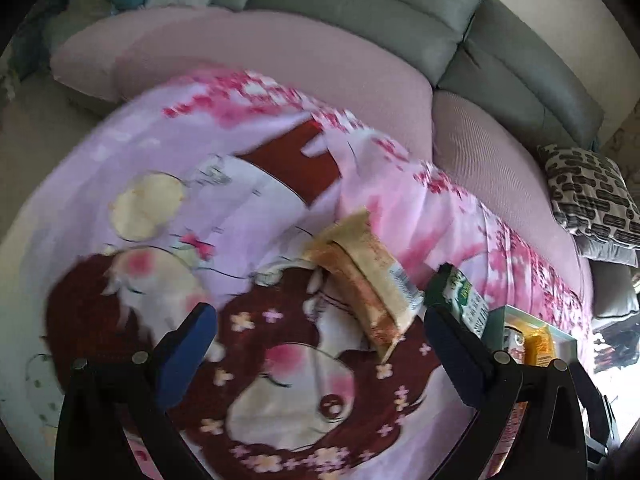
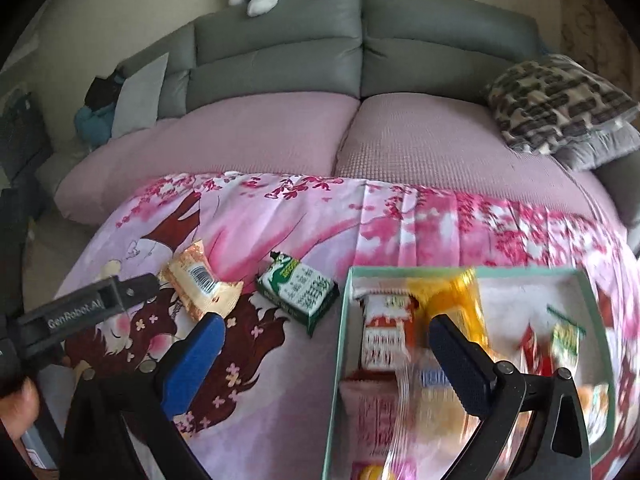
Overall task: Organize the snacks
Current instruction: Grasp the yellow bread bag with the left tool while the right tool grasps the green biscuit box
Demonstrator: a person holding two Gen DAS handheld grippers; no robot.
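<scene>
Left wrist view: left gripper [image 1: 320,320] gapes wide and empty; the orange snack packet [image 1: 360,280] lies just ahead, long axis slanting away. Right gripper [image 2: 326,344], probably empty, hangs spread over the box [image 2: 335,360].

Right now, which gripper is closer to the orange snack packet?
Left. The left gripper nearly touches the orange snack packet; the right gripper hovers at the box edge.

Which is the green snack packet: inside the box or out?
Out. The green packet lies on the cloth, left of the box.
</scene>
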